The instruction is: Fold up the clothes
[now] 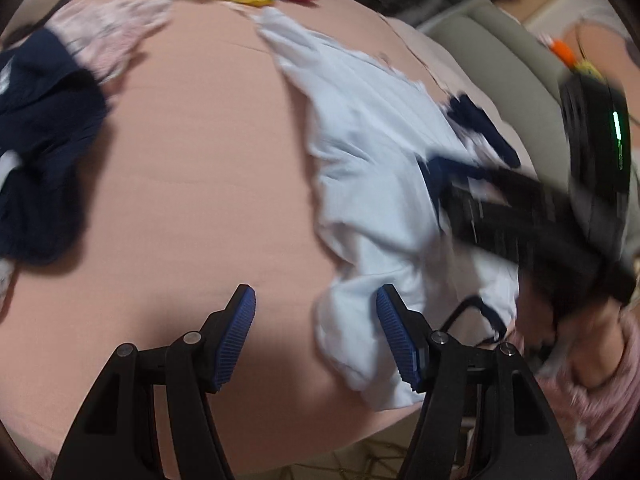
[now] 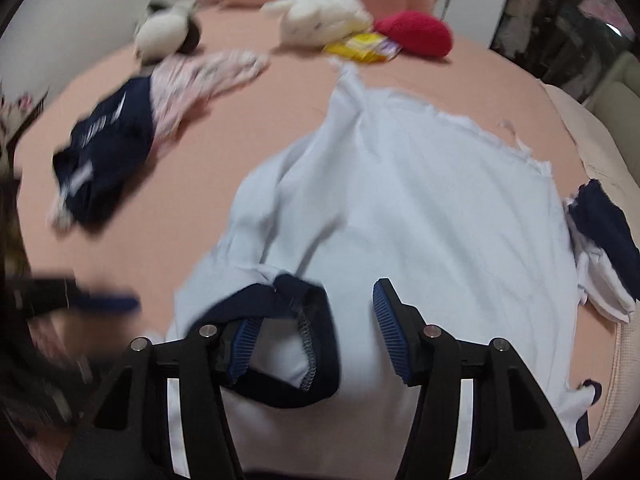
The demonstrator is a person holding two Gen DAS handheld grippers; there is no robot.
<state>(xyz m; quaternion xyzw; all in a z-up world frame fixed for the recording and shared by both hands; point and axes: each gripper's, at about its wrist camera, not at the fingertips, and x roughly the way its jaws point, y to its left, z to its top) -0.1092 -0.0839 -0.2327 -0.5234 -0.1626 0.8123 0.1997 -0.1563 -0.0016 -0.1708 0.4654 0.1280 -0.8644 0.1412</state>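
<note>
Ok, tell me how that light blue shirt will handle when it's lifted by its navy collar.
The light blue shirt looks thin and creased, so it would probably drape limply. Its navy collar, already curling up, looks like a thicker edge to hold. It likely drags rather than slides on the pink sheet.

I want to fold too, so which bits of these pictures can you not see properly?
- Right gripper, left wrist view: blurred by motion, so its fingers cannot be made out.
- Left gripper, right wrist view: a smear at the left edge.
- Light blue shirt, right wrist view: the near part is hidden behind the gripper's own body.
- Navy garment, left wrist view: cut off by the edge.
</note>
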